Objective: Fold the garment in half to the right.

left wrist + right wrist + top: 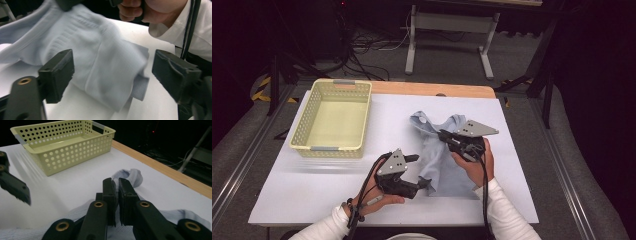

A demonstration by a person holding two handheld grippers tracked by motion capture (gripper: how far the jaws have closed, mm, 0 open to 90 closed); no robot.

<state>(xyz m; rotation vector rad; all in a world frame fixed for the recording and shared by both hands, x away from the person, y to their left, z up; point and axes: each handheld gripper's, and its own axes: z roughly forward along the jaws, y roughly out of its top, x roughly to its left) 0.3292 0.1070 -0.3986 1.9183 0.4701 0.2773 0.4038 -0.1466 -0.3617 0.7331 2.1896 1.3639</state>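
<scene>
A pale blue knitted garment (439, 167) lies rumpled on the white table (312, 192), right of centre. My right gripper (444, 134) is shut on a fold of the garment near its upper middle; in the right gripper view the fabric (131, 176) shows pinched between the two closed jaws (116, 188). My left gripper (419, 170) stands open at the garment's lower left edge. In the left gripper view its jaws are spread wide on either side of a folded corner of the garment (100, 50), not touching it.
A yellow perforated basket (329, 148) stands empty at the back left of the table (65, 187), also seen in the right gripper view as the basket (62, 147). A wooden edge (432, 89) runs along the far side. The person's right hand (130, 11) shows beyond the garment.
</scene>
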